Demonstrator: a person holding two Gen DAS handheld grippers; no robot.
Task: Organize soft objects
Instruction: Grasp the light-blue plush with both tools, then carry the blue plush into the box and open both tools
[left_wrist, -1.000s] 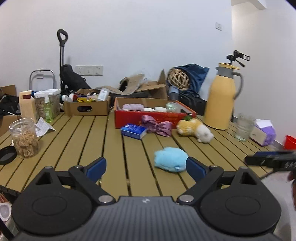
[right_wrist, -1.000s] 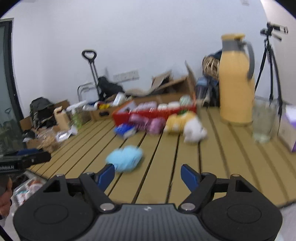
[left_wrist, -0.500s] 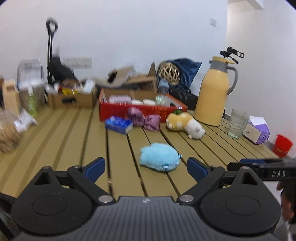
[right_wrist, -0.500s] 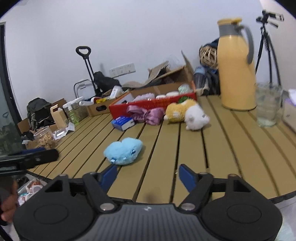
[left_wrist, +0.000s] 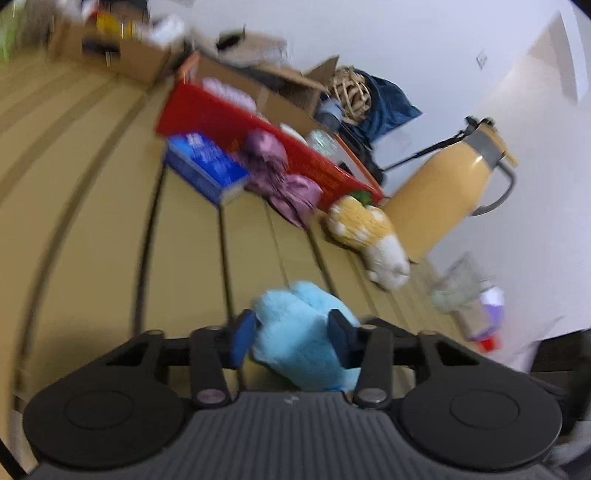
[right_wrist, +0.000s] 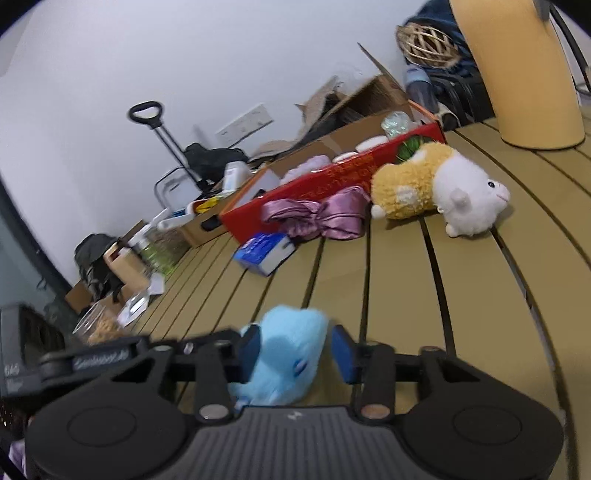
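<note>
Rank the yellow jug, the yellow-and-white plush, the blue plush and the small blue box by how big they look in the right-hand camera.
1. yellow jug, though cropped
2. yellow-and-white plush
3. blue plush, partly hidden and nearest, so this rank is unsure
4. blue box

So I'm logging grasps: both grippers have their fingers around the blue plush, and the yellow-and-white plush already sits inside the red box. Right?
Not quite. The left gripper and right gripper do both have their fingers around the blue plush, but the yellow-and-white plush lies on the table in front of the red box, not inside it. The right wrist view shows this clearly.
</note>
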